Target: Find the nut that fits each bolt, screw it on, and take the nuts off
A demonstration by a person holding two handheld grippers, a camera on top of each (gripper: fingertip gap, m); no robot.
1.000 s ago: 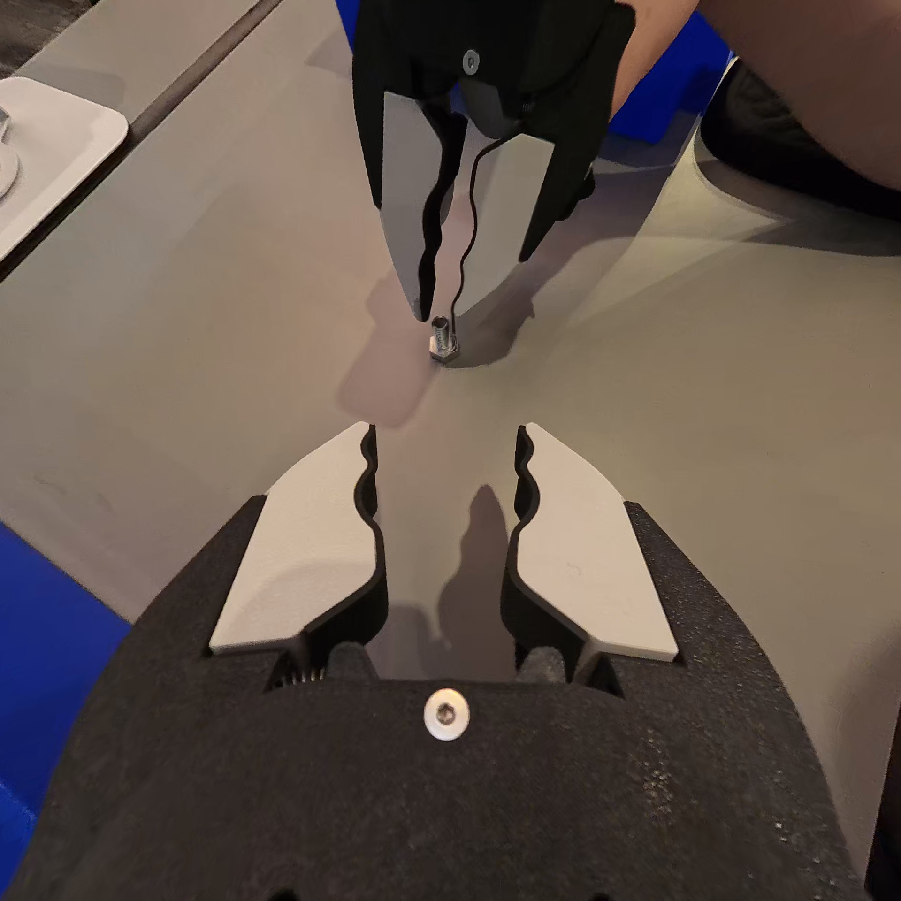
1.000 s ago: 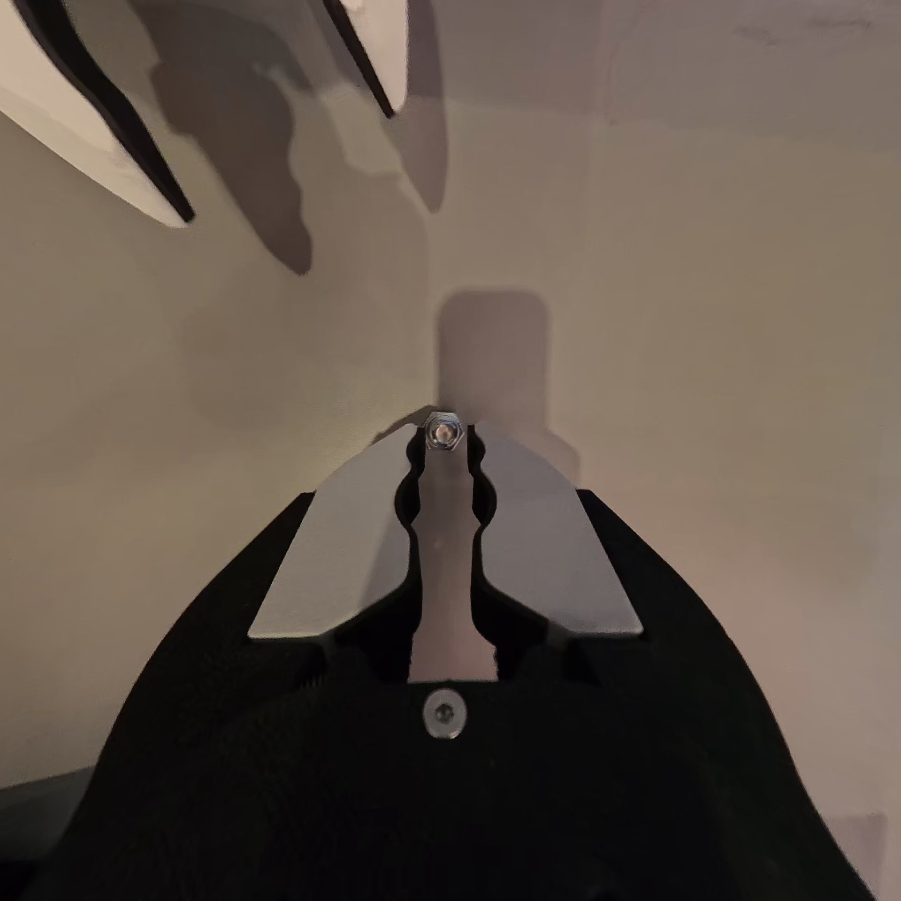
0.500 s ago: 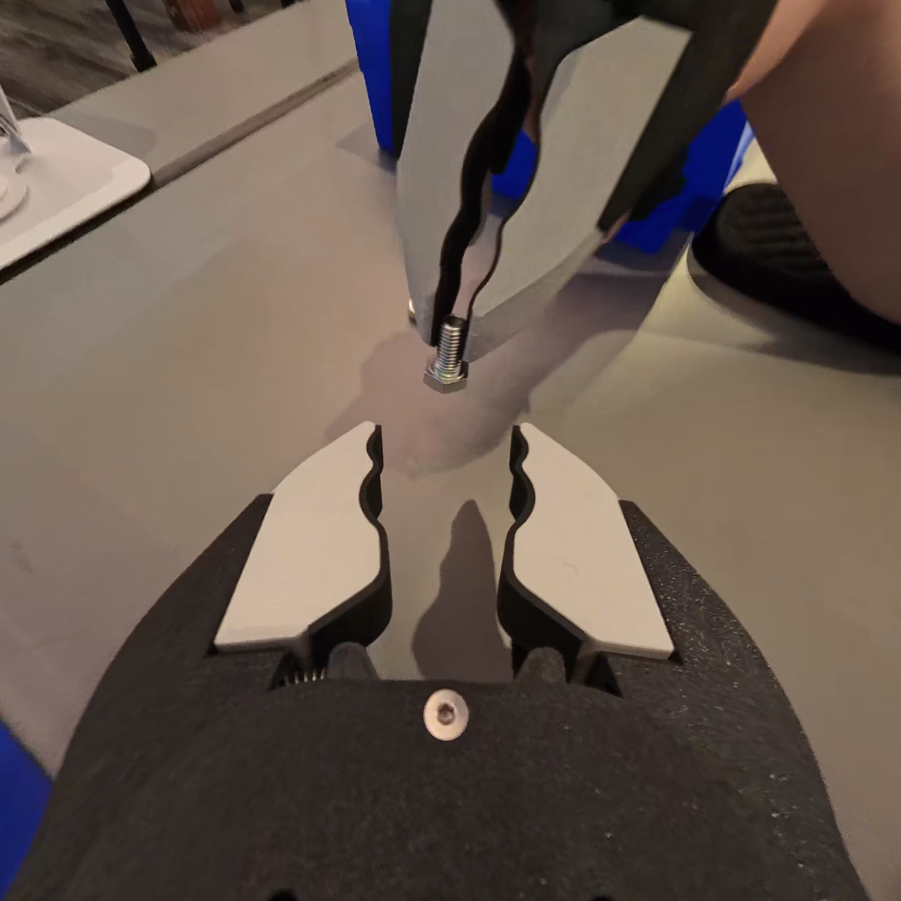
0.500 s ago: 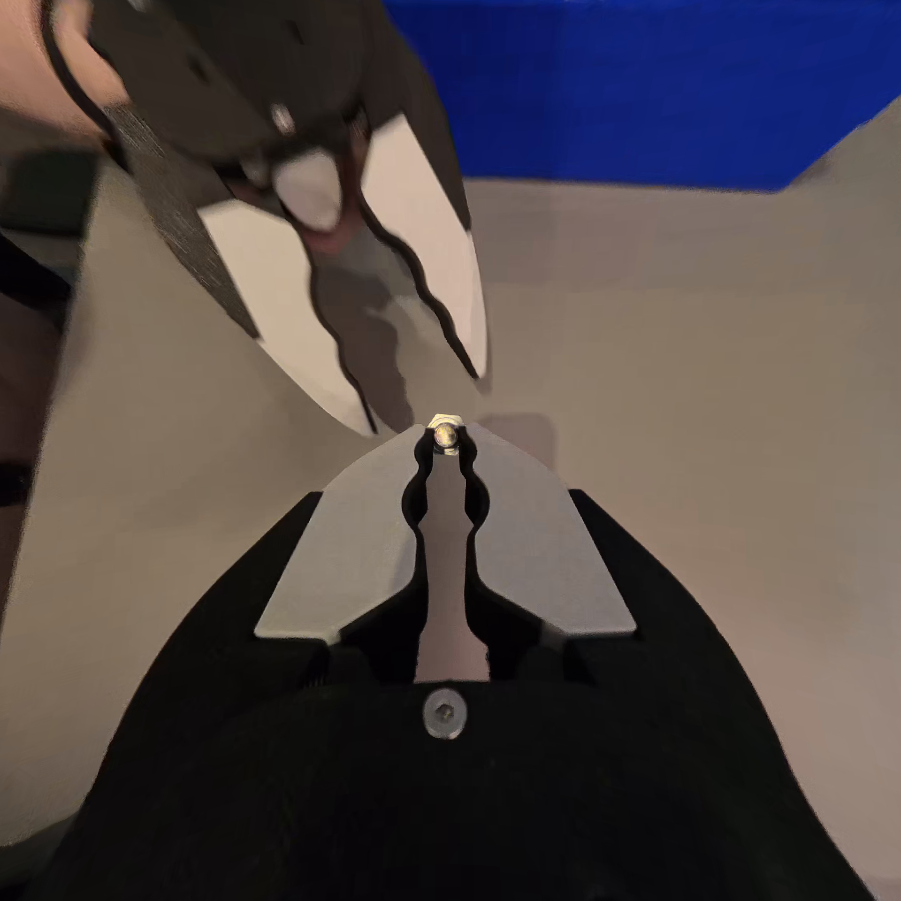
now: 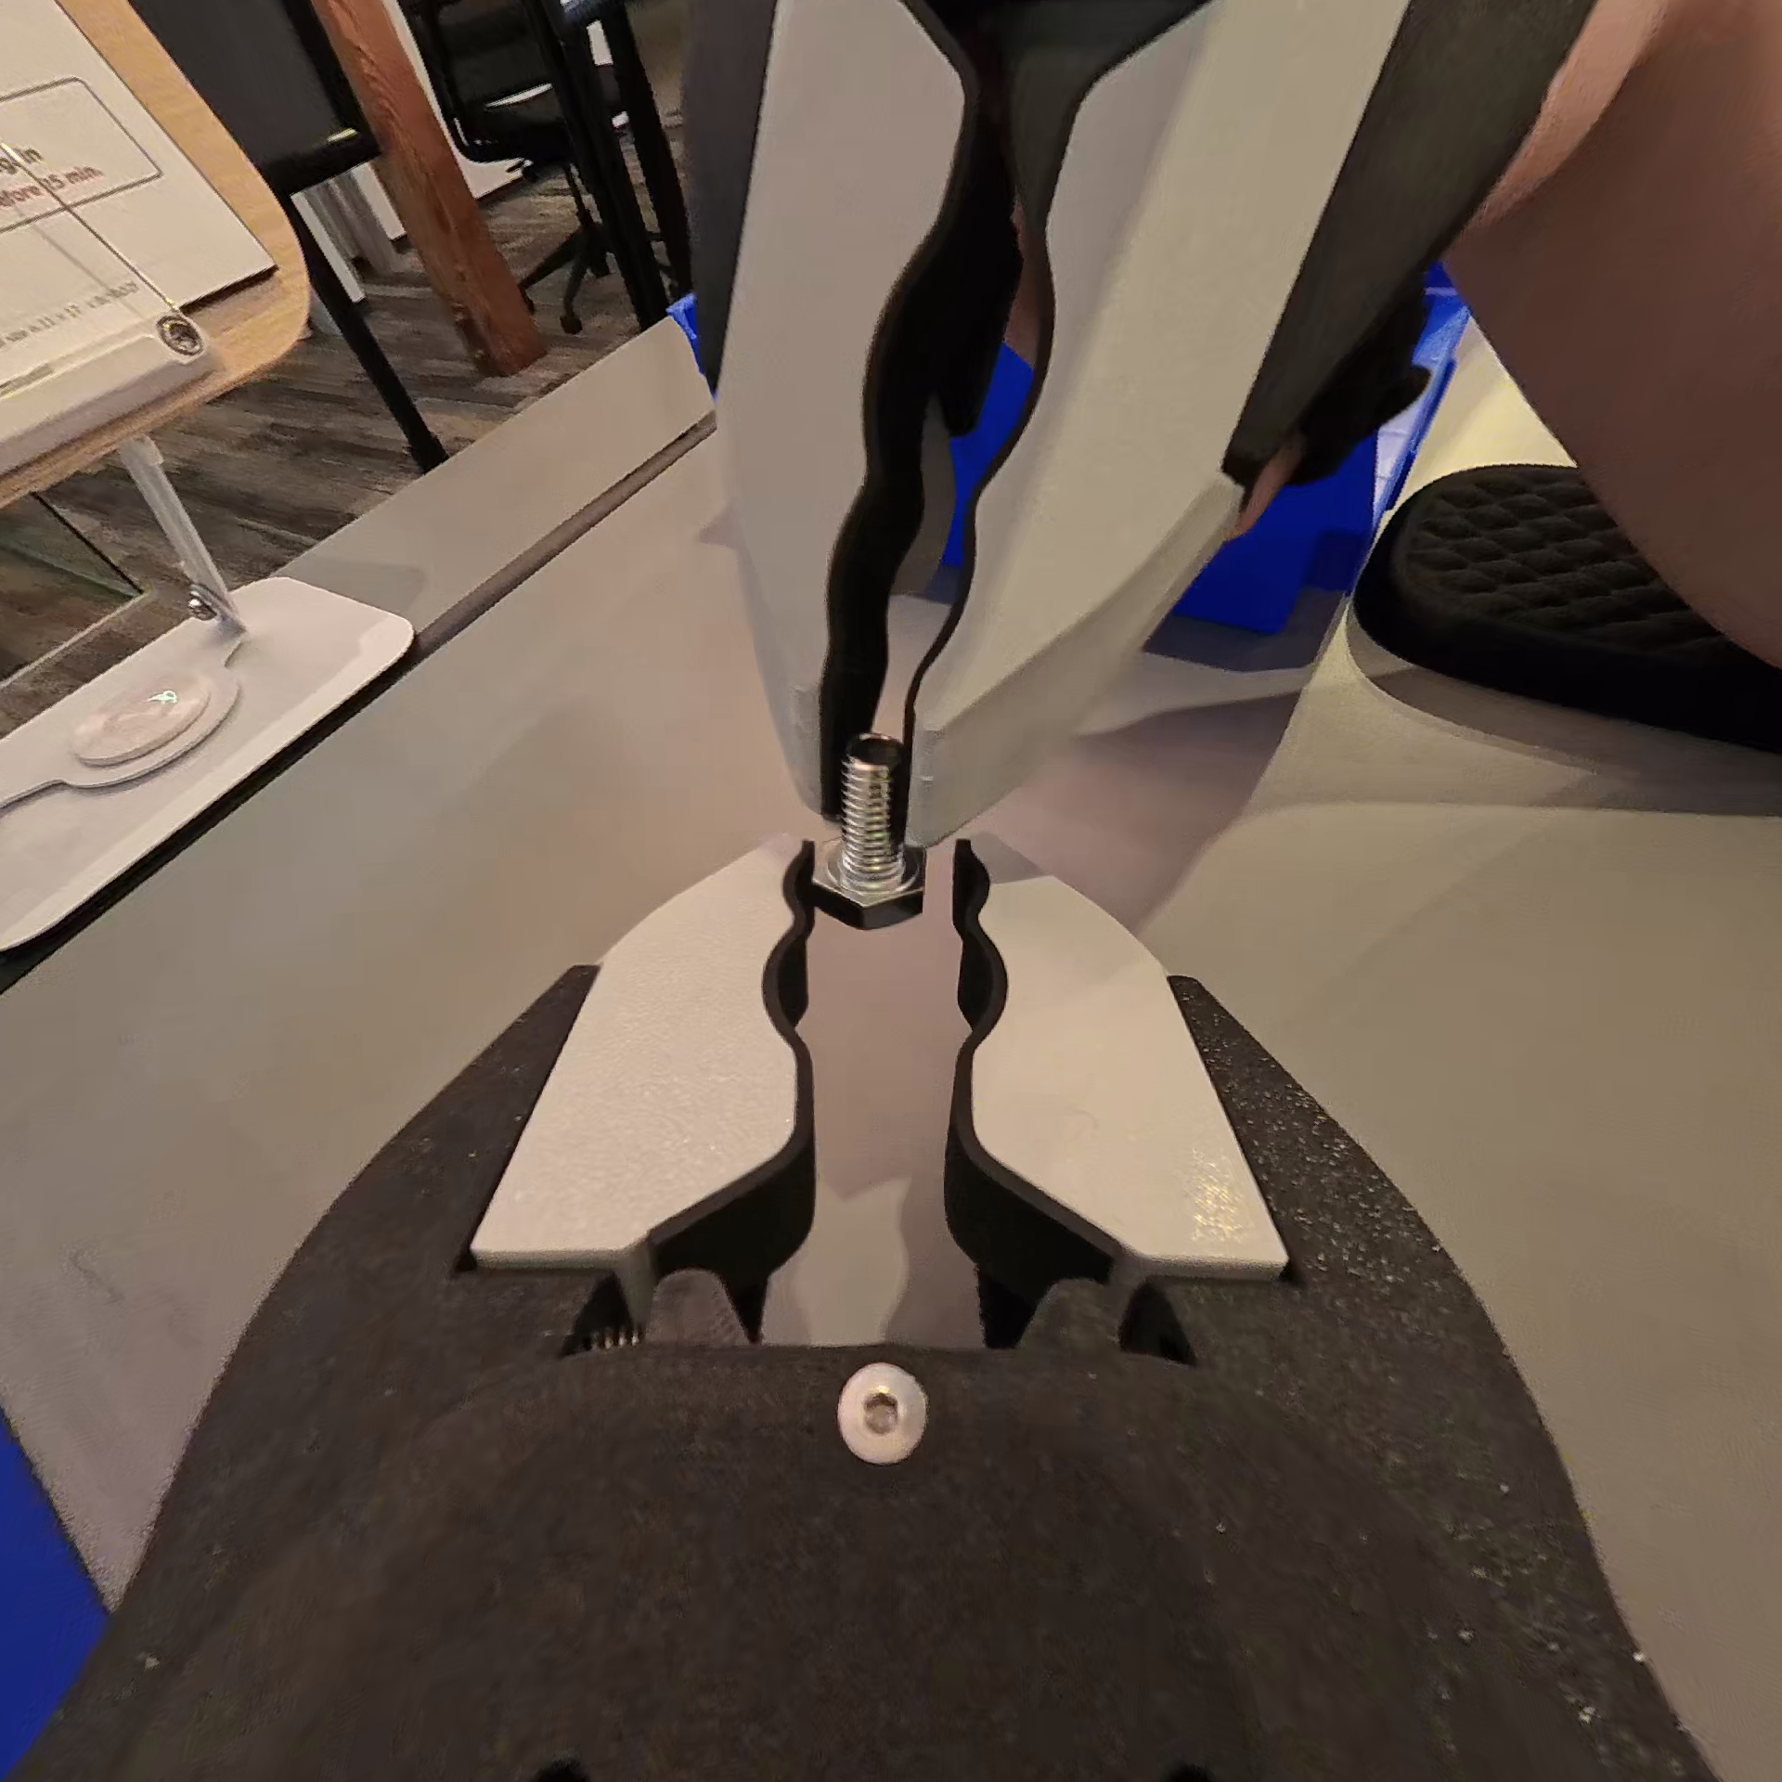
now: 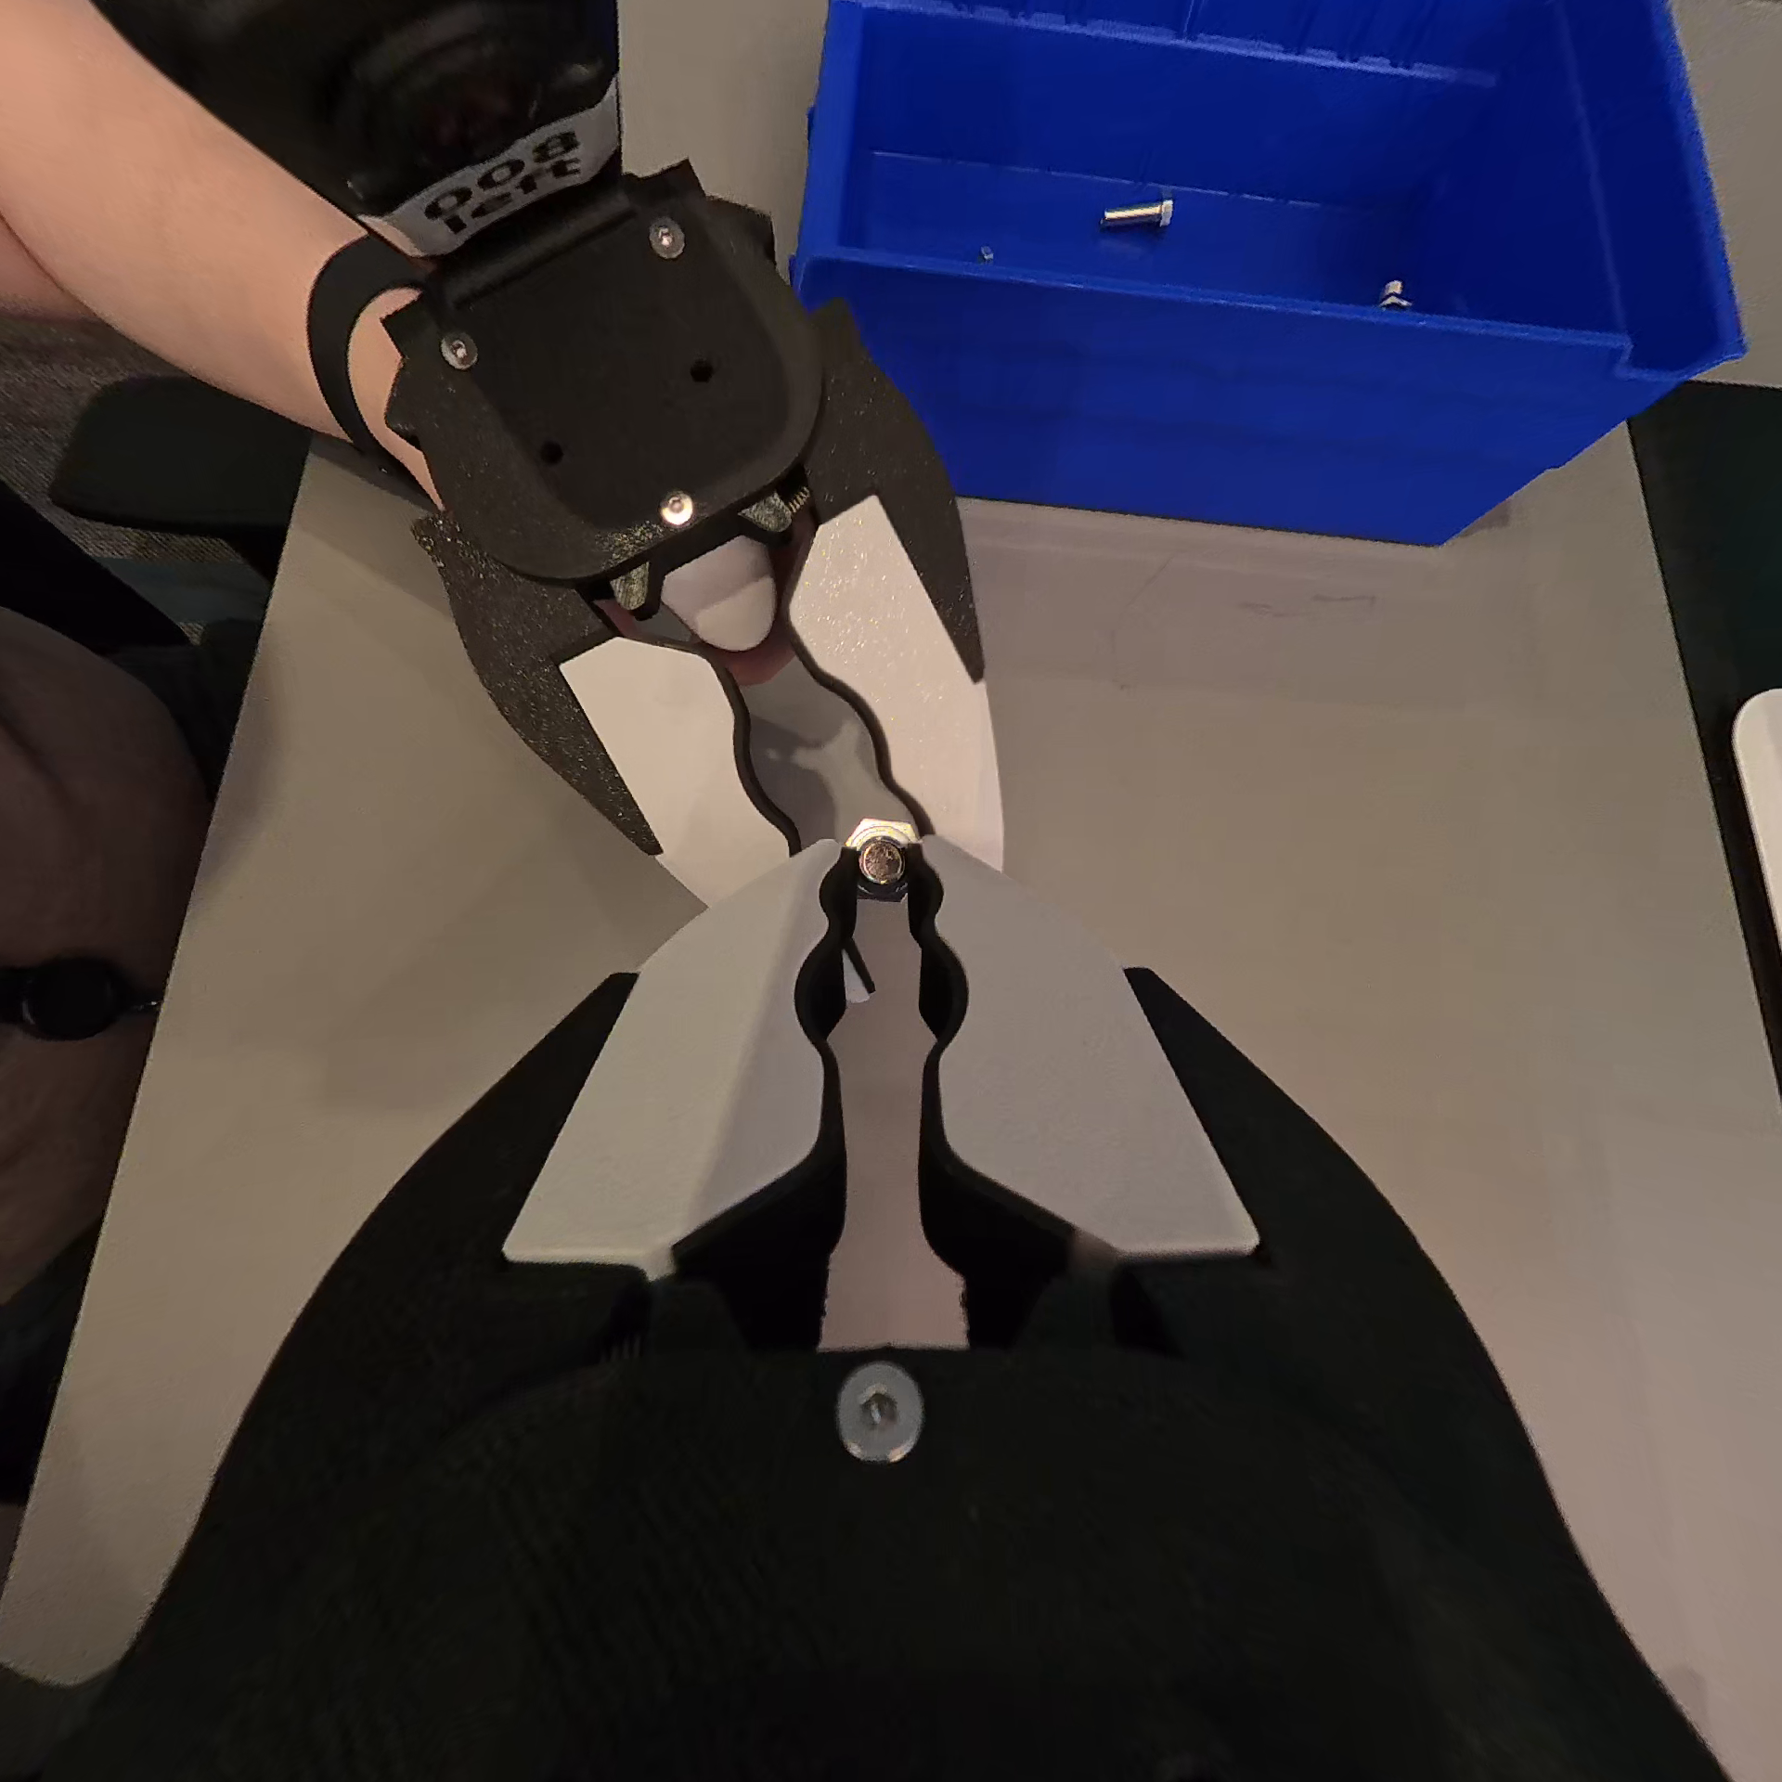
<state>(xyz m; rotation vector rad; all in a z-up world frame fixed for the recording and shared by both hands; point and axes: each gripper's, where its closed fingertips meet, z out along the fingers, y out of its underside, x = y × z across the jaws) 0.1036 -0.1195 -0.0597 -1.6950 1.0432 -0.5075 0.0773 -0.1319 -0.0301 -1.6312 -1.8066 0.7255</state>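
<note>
A silver bolt (image 5: 871,815) hangs thread up, hex head (image 5: 866,902) down, above the grey table (image 5: 1398,1012). My right gripper (image 5: 873,771) comes down from above and is shut on the threaded shaft. In the right wrist view my right gripper (image 6: 880,853) pinches the bolt (image 6: 879,861) at its tips, seen end on. My left gripper (image 5: 882,868) is open and empty, with its fingertips on either side of the hex head. The left tip is very close to the head and the right tip stands apart. Its fingers (image 6: 906,675) also show in the right wrist view.
A blue bin (image 6: 1254,415) at the table's far end holds a loose bolt (image 6: 1138,214) and small parts (image 6: 1391,294). A white stand base (image 5: 241,675) lies at the left. A black padded armrest (image 5: 1562,598) and a person's arm are at the right. Only a small space, under 4 cm, lies between the two pairs of fingers.
My right gripper closed on the bolt's thread and lifted it off the table. My left gripper moved in until its open jaws flank the hex head.
</note>
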